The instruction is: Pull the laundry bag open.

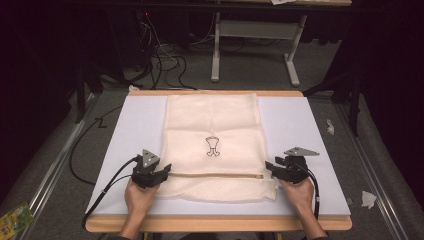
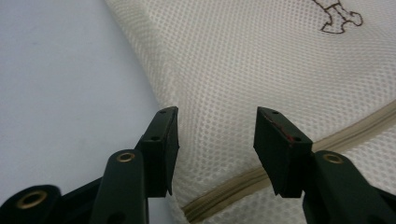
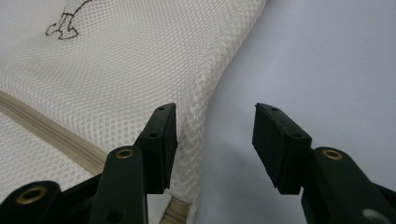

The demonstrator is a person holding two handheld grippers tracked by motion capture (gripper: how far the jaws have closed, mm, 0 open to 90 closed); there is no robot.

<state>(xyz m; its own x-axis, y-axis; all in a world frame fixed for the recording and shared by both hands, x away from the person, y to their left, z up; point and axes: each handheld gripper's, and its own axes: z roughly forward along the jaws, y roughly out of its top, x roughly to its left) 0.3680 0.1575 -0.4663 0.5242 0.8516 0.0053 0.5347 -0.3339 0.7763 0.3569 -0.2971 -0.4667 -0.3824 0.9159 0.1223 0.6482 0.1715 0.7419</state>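
A cream mesh bag (image 1: 212, 125) lies flat on the white board (image 1: 135, 125), with a small dark outline figure (image 1: 213, 146) at its middle and a beige zipper (image 1: 215, 175) running across near its front edge. My left gripper (image 1: 165, 171) rests at the bag's left edge by the zipper's end. It is open, and in the left gripper view (image 2: 217, 140) mesh (image 2: 257, 60) and zipper (image 2: 233, 186) lie between the pads, untouched. My right gripper (image 1: 270, 167) is open at the bag's right edge. In the right gripper view (image 3: 217, 140) the bag's edge (image 3: 201, 93) runs beside one pad.
The board sits on a wooden table (image 1: 215, 223). Black cables (image 1: 165, 65) lie on the floor behind, near a grey desk frame (image 1: 255, 35). Paper scraps (image 1: 368, 198) lie on the floor at right, a green packet (image 1: 12, 218) at lower left.
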